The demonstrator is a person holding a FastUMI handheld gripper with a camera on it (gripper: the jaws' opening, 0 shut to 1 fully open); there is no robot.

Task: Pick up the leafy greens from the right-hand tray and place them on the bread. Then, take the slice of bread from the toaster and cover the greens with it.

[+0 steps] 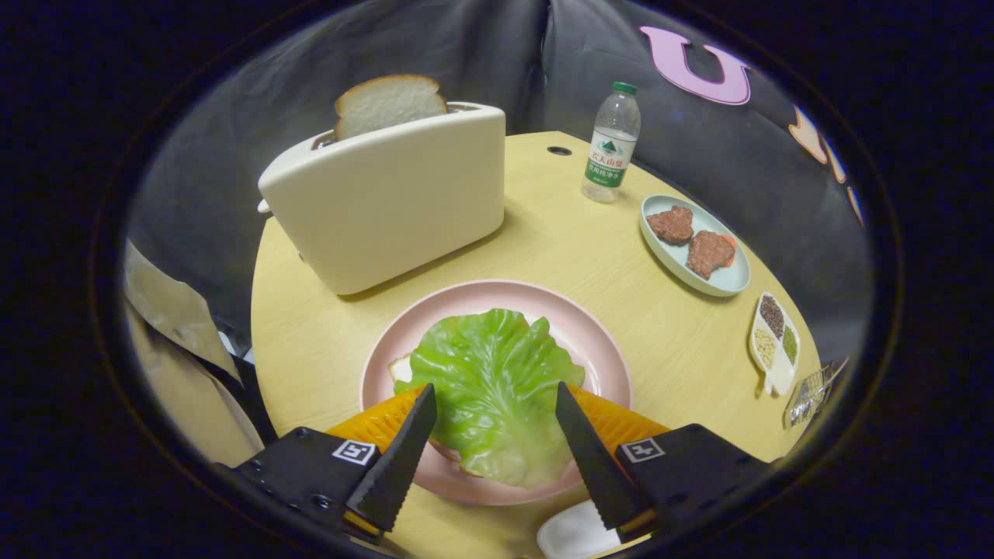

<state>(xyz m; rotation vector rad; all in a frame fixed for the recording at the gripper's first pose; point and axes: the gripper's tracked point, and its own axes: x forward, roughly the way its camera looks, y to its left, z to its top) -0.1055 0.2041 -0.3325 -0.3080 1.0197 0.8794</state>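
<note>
Pale wood tabletop [543, 233] carries the whole spread, with a cream toaster [384, 206] at the far left and a pink plate [590, 341] near, just ahead of the hand-held gripper [495, 404]. A slice of bread [388, 102] stands upright in the toaster's slot, its domed crust and pale crumb showing above the rim, its broad face running left to right. From the gripper it lies far and to the left, beyond the plate, so the coming reach would likely go up and over the toaster's near wall. On the plate the leafy greens [493, 388], one crinkled bright leaf, already cover the lower bread [401, 368], only a corner of which peeks out at the left. The gripper's fingers stand spread and empty, one to each side of the leaf. Farther right sit a pale blue tray [734, 281] with two brown patties, a water bottle [612, 144] and a small dish of seeds [775, 341].
</note>
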